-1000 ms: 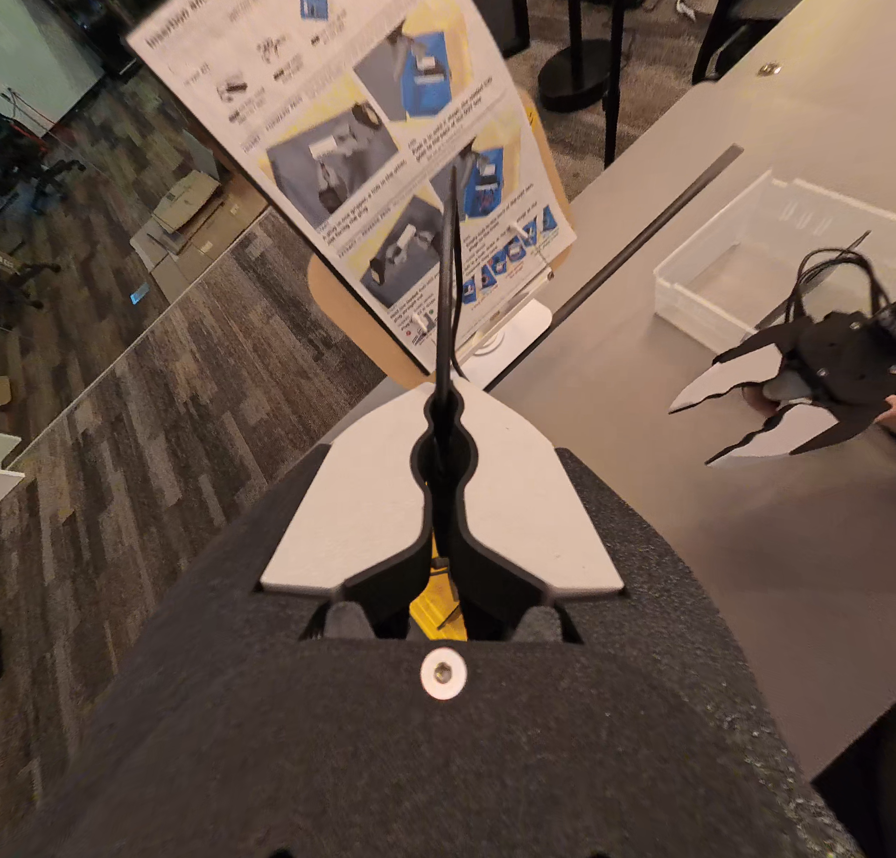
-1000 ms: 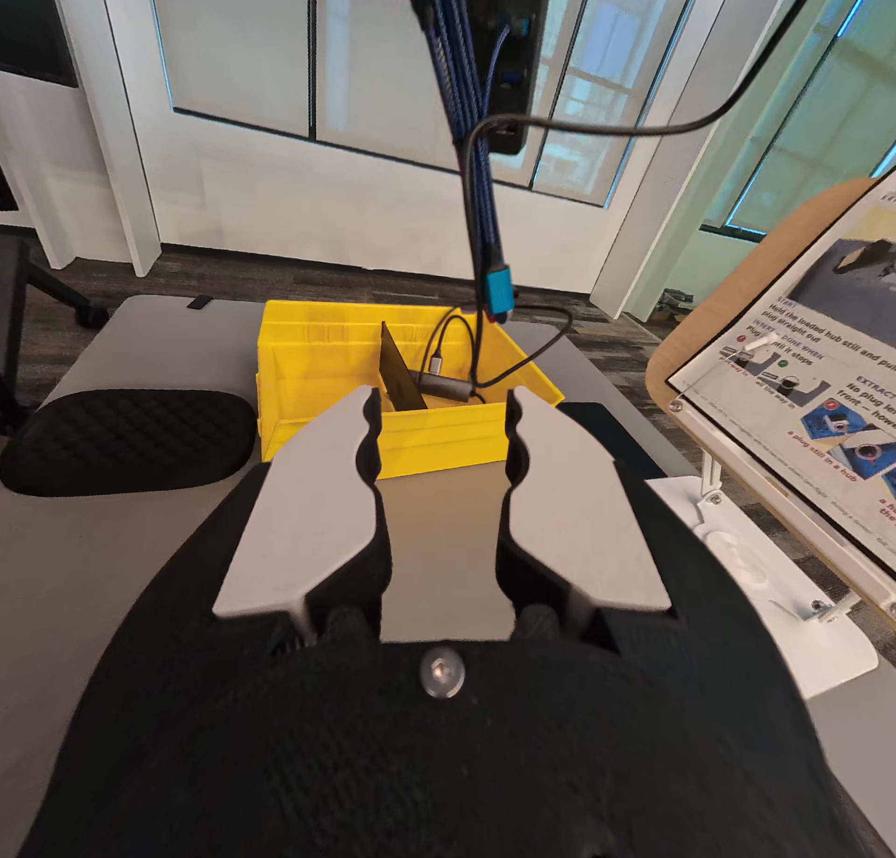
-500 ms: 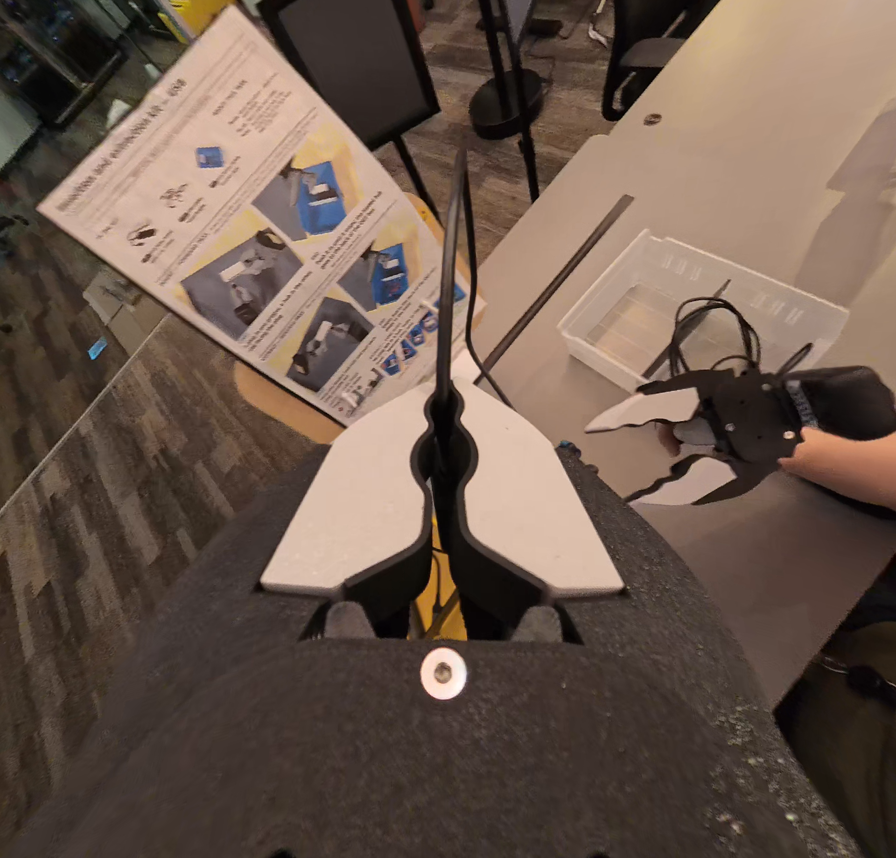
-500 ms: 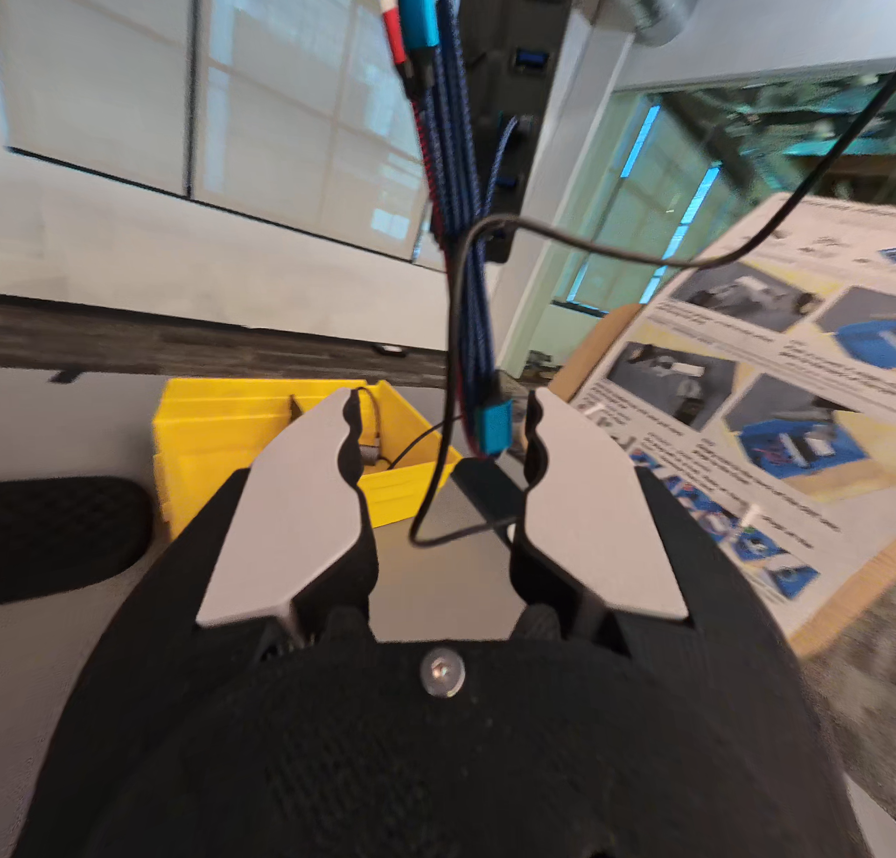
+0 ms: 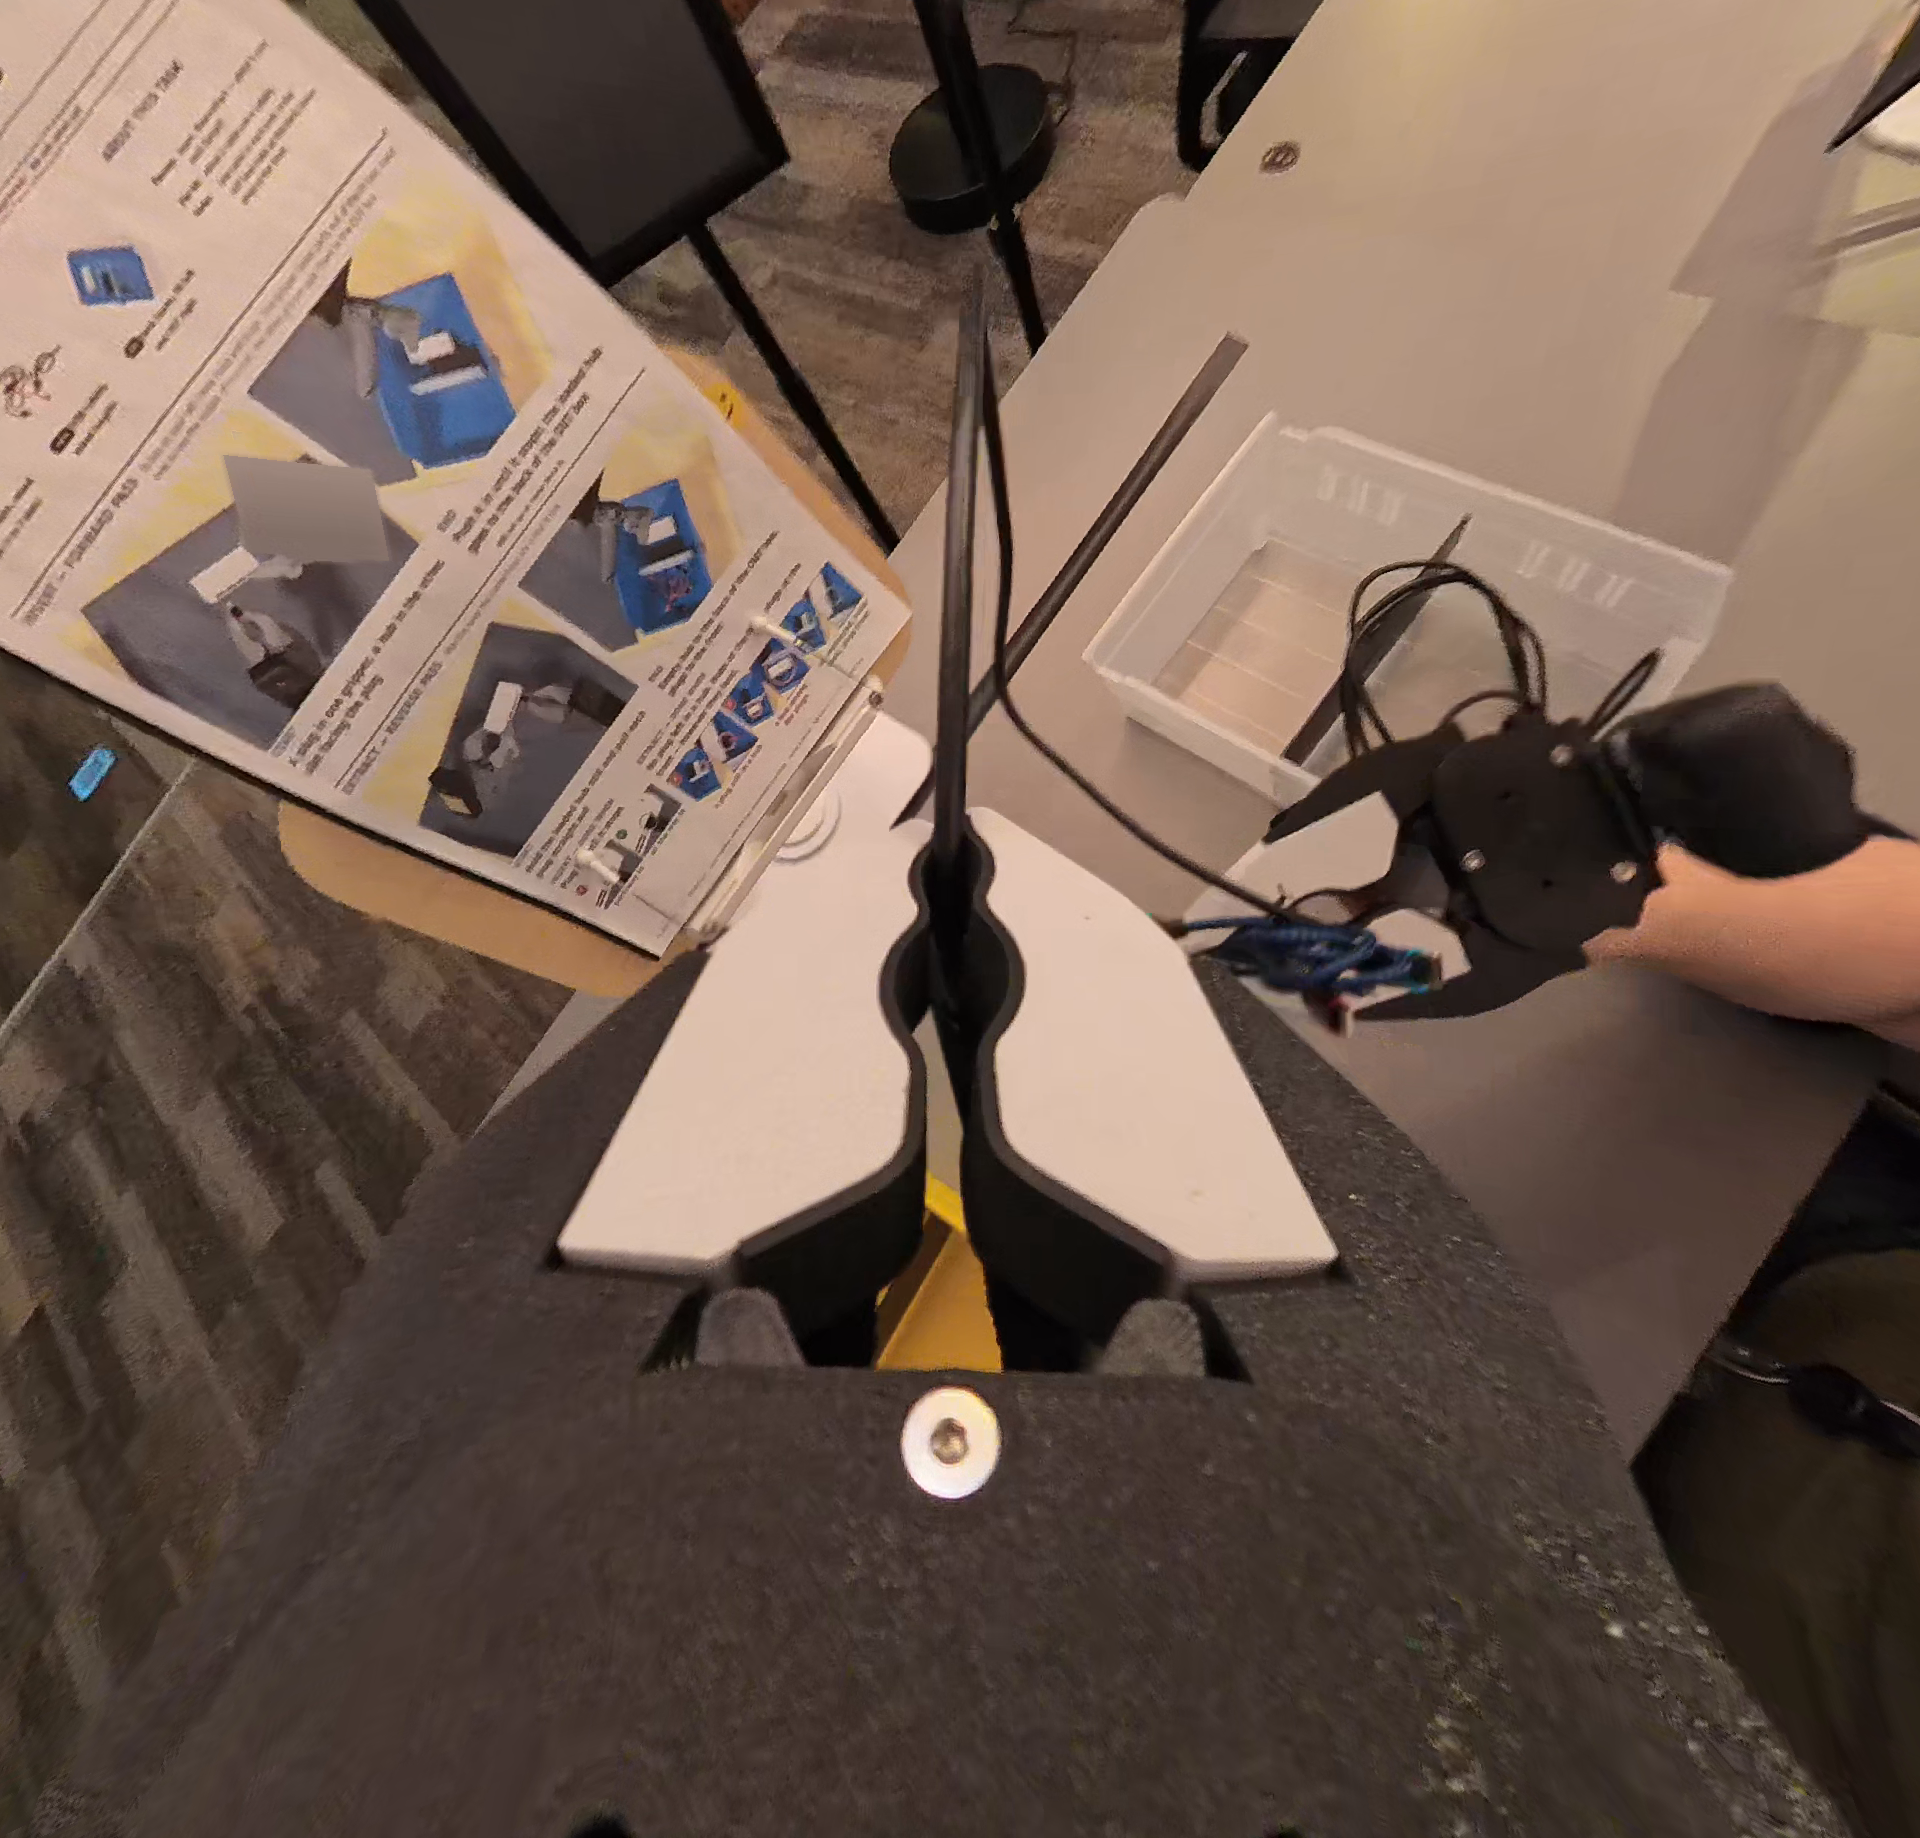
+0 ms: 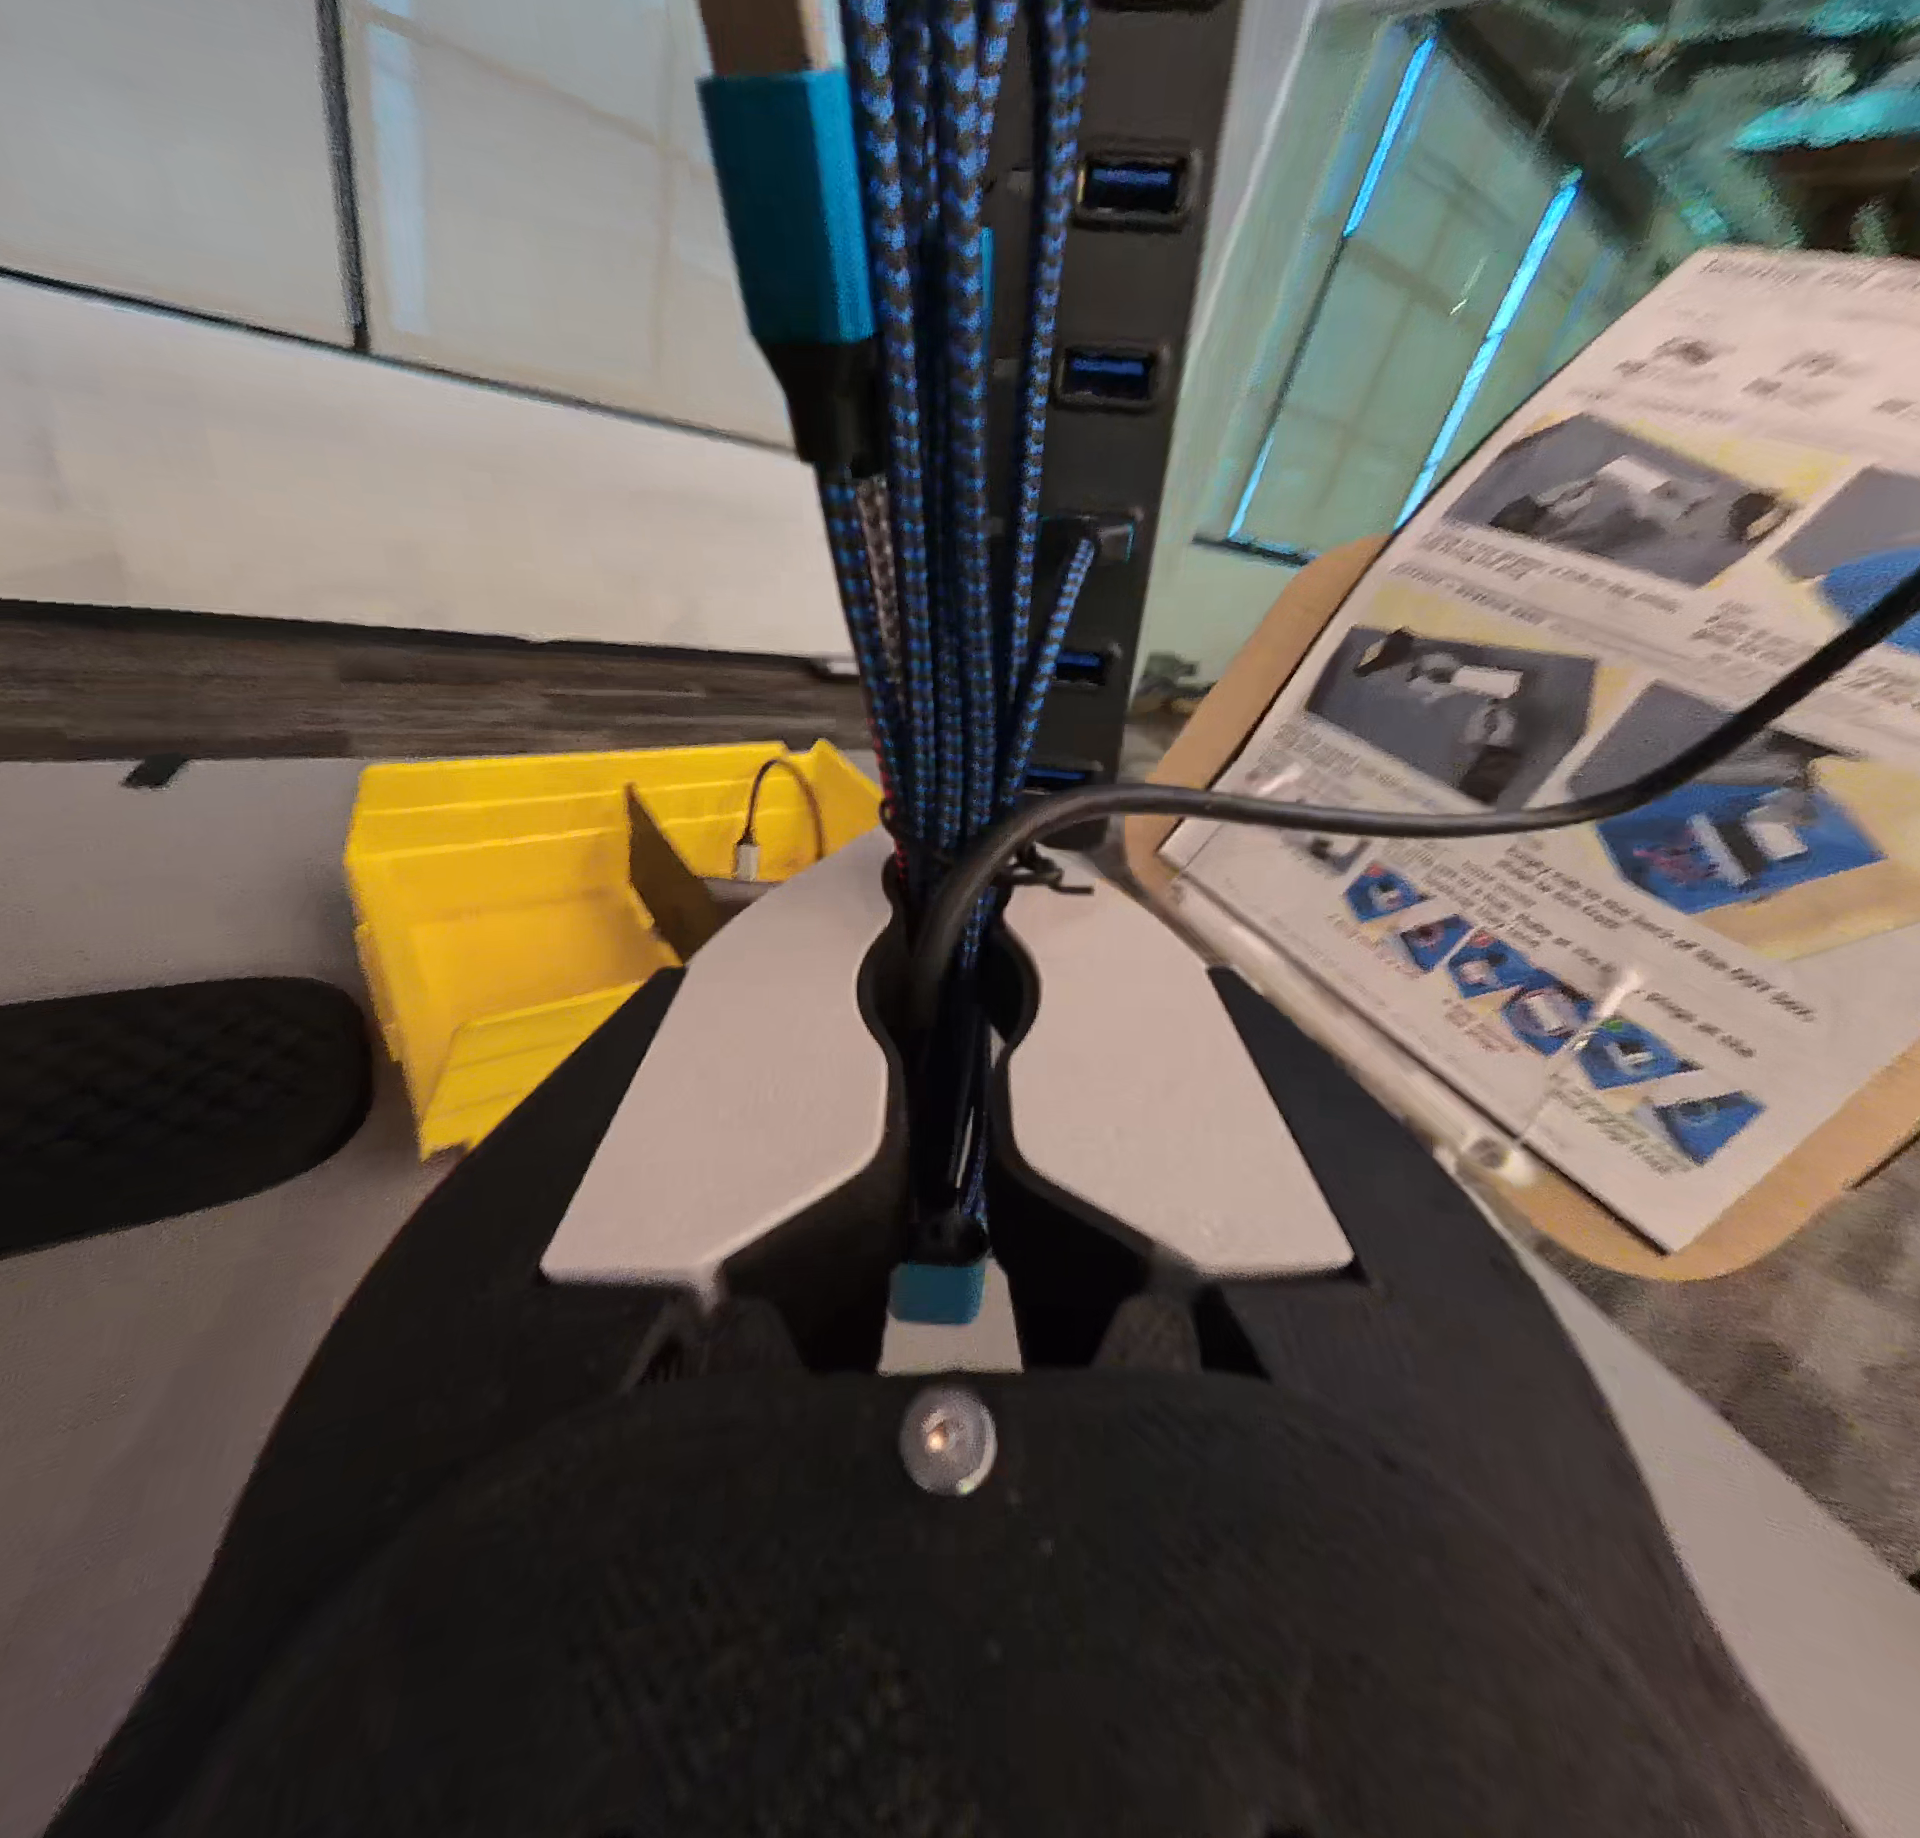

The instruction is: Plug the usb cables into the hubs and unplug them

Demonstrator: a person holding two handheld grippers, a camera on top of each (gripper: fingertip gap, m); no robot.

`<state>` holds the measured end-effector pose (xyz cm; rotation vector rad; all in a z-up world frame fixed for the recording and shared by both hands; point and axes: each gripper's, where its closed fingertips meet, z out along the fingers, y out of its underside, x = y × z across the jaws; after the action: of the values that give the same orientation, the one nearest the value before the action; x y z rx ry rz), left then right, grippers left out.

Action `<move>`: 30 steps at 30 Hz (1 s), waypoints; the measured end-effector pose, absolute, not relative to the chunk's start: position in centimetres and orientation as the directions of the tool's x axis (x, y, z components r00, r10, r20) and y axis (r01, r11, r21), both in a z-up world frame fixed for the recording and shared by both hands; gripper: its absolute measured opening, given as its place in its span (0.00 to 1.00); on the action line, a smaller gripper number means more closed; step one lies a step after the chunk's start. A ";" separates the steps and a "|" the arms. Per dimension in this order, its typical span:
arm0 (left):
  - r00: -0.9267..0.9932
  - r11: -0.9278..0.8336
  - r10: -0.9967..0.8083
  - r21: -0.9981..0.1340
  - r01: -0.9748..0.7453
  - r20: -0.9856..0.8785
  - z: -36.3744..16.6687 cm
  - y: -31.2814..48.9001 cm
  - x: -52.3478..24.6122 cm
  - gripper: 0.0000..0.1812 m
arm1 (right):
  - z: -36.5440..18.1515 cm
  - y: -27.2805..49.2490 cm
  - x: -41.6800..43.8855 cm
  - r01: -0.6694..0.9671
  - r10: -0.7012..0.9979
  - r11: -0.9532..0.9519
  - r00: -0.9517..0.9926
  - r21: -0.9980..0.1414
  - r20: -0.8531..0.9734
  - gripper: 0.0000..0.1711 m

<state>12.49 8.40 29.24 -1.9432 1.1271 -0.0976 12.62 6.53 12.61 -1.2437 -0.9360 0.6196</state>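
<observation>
1. The left gripper [image 5: 951,915] is clamped on a thin black hub [image 5: 958,583], seen edge-on and rising straight out from between its fingers.
2. In the right wrist view the hub [image 6: 1127,354] shows its face: a column of blue ports, one of them with a plug in it.
3. A black cable [image 5: 1049,749] runs from the hub down toward the right gripper [image 5: 1351,921].
4. The right gripper [image 6: 951,915] is closed on a bundle of blue braided cables [image 6: 935,562] hanging in front of the hub; a blue plug [image 6: 935,1289] sits at the base of its fingers.
5. A yellow bin [image 6: 499,915] stands on the table [image 6: 187,1321] behind the right gripper's left finger, with a cable inside.
6. A clear bin [image 5: 1382,583] with black cables lies on the table beyond the right gripper.
7. An instruction sheet [image 5: 343,458] leans on a stand at the table's edge.
</observation>
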 end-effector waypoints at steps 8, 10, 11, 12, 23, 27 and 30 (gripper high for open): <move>0.677 -0.361 -0.726 -0.770 -0.527 -0.124 21.5 10.6 8.2 0.00 | 10.1 6.3 14.9 0.281 0.909 0.103 0.362 -0.954 0.205 0.06; 0.669 -0.406 -0.744 -0.796 -0.448 0.004 18.8 11.0 7.5 0.00 | 9.9 6.4 15.6 0.313 0.909 0.086 0.365 -0.946 0.203 0.05; 0.653 -0.428 -0.754 -0.807 -0.407 0.072 17.5 11.2 7.3 0.00 | 9.7 6.5 16.0 0.340 0.905 0.086 0.366 -0.936 0.216 0.05; 0.633 -0.457 -0.761 -0.809 -0.370 0.140 16.0 11.3 7.0 0.00 | 9.3 6.6 16.3 0.376 0.900 0.086 0.367 -0.923 0.234 0.05; 0.607 -0.658 -0.693 -0.684 -0.314 0.389 0.7 13.8 5.4 0.02 | 1.3 7.2 15.9 0.654 0.951 0.022 0.220 -0.757 0.218 0.06; 0.651 -0.706 -0.664 -0.597 -0.383 0.368 -3.2 14.1 4.9 0.00 | -2.6 7.3 16.0 0.733 0.977 -0.002 0.147 -0.680 0.156 0.06; 0.683 -0.711 -0.661 -0.551 -0.437 0.311 -5.0 14.4 4.7 0.01 | -4.9 6.8 16.1 0.780 0.989 0.001 0.090 -0.625 0.115 0.06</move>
<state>4.74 14.35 -5.00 -2.4583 0.8515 -0.6948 16.10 6.81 -4.87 -1.8262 -1.7371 0.4950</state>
